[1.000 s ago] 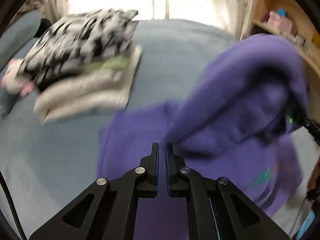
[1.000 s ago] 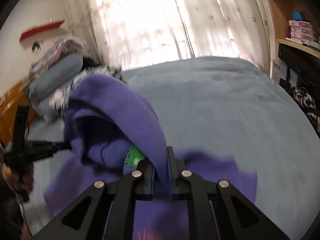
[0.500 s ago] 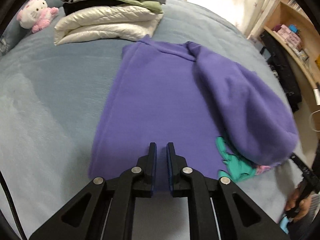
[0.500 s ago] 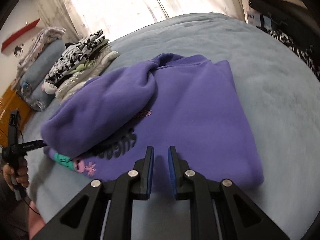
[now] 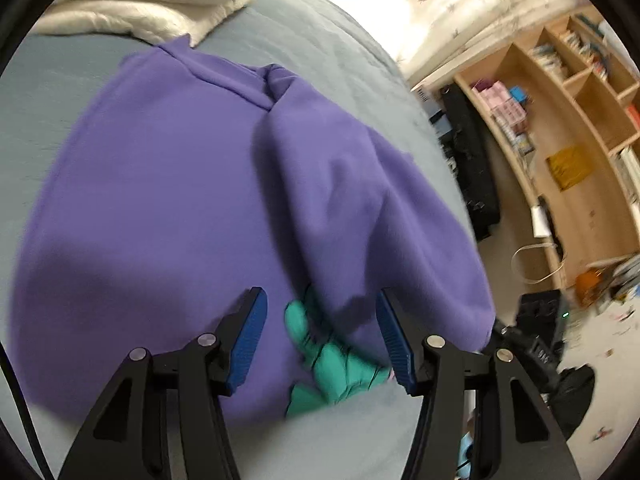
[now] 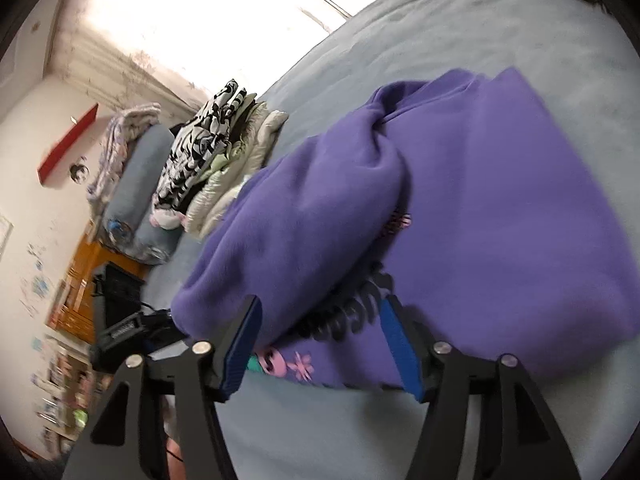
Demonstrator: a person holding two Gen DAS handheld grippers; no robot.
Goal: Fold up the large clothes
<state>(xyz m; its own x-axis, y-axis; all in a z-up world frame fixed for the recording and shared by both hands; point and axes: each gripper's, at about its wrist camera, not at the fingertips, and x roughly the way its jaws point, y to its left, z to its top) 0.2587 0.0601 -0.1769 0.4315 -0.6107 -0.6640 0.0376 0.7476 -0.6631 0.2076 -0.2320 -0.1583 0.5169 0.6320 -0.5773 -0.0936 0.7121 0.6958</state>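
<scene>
Both claws gape wide and hold nothing: left gripper (image 5: 320, 332) and right gripper (image 6: 320, 340) hover over the near hem of the purple sweatshirt (image 5: 160, 200), lying partly folded on the grey-blue bed (image 5: 340, 52).

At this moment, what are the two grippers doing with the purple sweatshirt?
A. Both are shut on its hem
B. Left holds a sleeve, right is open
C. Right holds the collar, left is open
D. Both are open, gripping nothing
D: the left gripper and right gripper both show spread jaws with no fabric pinched, while the purple sweatshirt lies on the bed.
</scene>
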